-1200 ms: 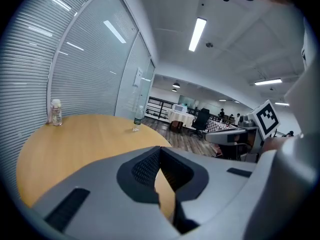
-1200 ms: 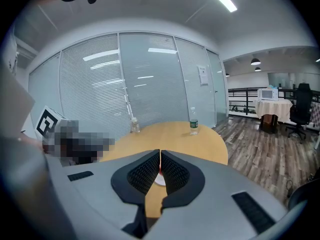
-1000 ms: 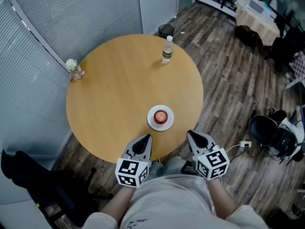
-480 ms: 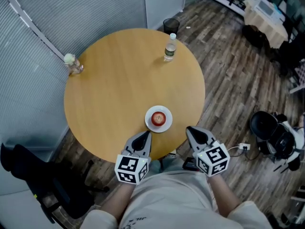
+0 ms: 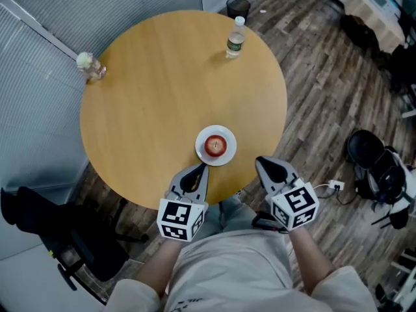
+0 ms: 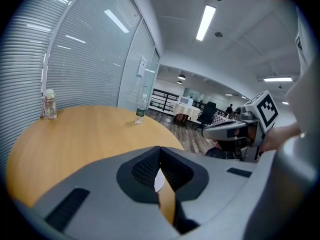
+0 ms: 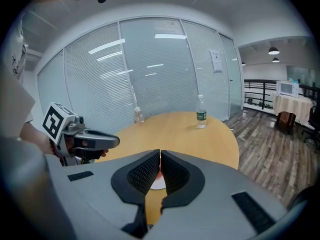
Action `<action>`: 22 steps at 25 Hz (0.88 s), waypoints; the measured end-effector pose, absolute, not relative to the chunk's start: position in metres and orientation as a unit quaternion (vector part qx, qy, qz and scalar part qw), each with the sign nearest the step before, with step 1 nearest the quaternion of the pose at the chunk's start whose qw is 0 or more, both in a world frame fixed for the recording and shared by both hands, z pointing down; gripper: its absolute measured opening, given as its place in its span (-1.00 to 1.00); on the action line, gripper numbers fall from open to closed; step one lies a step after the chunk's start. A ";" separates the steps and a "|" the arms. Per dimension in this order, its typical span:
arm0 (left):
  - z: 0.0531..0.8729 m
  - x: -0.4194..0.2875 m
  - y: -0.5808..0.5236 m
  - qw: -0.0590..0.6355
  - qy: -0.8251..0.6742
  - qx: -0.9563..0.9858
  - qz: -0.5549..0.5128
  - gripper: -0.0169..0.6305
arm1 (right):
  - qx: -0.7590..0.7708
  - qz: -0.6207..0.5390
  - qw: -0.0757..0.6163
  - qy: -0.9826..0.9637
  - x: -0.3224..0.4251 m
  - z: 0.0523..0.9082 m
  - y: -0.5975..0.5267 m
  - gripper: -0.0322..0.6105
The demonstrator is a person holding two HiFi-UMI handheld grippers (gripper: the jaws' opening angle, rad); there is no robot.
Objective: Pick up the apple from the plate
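Observation:
A red apple (image 5: 216, 146) sits on a small white plate (image 5: 202, 138) near the front edge of the round wooden table (image 5: 156, 90). My left gripper (image 5: 202, 168) hovers just short of the plate's near left side, its jaws shut and empty. My right gripper (image 5: 260, 162) hangs off the table's rim to the right of the plate, also shut with nothing in it. In the left gripper view only a sliver of the plate (image 6: 158, 181) shows behind the closed jaws. In the right gripper view a bit of plate (image 7: 158, 185) and apple (image 7: 159, 175) peeks between the pads.
A water bottle (image 5: 234, 39) stands at the table's far right edge and a small glass jar (image 5: 89, 65) at its far left. A dark bin (image 5: 238, 6) stands on the floor beyond the table, a black chair (image 5: 62, 236) at left and a bag (image 5: 374, 171) with a cable at right.
Both grippers have come forward and a little down toward the plate. The table and plate have shifted up in the head view as the person closed in.

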State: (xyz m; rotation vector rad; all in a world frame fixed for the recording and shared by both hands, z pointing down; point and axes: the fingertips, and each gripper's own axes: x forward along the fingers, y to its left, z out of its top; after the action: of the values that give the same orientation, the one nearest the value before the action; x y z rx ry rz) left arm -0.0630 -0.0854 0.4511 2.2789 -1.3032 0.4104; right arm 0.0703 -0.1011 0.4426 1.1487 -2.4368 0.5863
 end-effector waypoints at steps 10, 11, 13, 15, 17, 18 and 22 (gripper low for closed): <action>0.486 -0.066 -0.099 0.246 -0.467 0.831 0.175 -0.75 | 0.397 0.225 0.204 -0.866 0.061 0.477 -0.114 -0.80; 0.490 -0.065 -0.100 0.248 -0.463 0.833 0.177 -0.67 | 0.397 0.227 0.203 -0.866 0.060 0.479 -0.115 -0.80; 0.497 -0.065 -0.103 0.249 -0.460 0.832 0.182 -0.64 | 0.393 0.231 0.203 -0.867 0.055 0.483 -0.117 -0.80; 0.506 -0.066 -0.106 0.248 -0.461 0.831 0.190 -0.59 | 0.387 0.235 0.204 -0.868 0.050 0.487 -0.117 -0.80; 0.515 -0.066 -0.109 0.246 -0.460 0.829 0.199 -0.52 | 0.386 0.236 0.206 -0.868 0.048 0.491 -0.117 -0.80; 0.520 -0.066 -0.110 0.245 -0.459 0.829 0.204 -0.48 | 0.386 0.238 0.207 -0.867 0.048 0.493 -0.118 -0.80; 0.543 -0.063 -0.116 0.248 -0.450 0.828 0.225 -0.23 | 0.382 0.247 0.213 -0.864 0.047 0.502 -0.118 -0.80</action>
State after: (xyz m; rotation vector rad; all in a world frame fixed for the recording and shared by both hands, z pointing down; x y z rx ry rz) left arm -0.0629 -0.1163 0.5427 2.2558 -1.2262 0.6122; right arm 0.0474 -0.1185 0.5025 1.0606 -2.3991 0.6859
